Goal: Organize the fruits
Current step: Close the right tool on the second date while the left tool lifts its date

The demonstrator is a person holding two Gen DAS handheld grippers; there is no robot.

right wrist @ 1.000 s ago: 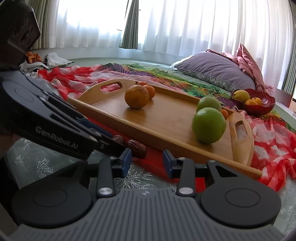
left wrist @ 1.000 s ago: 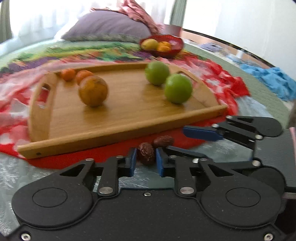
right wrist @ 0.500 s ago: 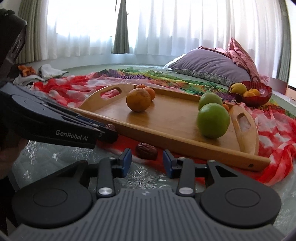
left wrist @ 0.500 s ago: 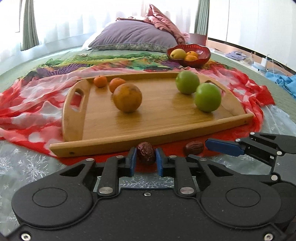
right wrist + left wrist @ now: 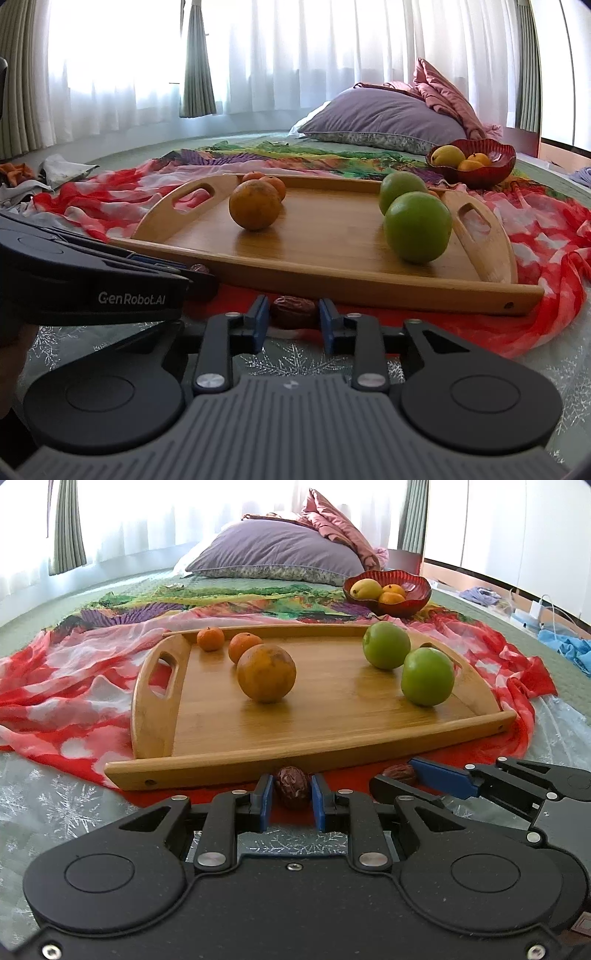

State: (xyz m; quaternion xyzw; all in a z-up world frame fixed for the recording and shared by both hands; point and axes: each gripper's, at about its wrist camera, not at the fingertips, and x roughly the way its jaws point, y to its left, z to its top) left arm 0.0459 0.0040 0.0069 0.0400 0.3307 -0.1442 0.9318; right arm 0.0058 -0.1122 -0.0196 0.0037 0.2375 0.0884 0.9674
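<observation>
on the left tongs [image 5: 192, 267] (side panel): "GenRobot.AI"

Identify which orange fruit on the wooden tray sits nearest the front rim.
The large mottled orange, biggest of three. The two small tangerines sit behind it toward the back left corner.

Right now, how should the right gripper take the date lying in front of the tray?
Grip the date across its long ends, coming in low from the near side. It lies lengthwise between the right gripper fingers, with the tray edge just behind it.

Bright window backlight (fisheye-warped edges)
</observation>
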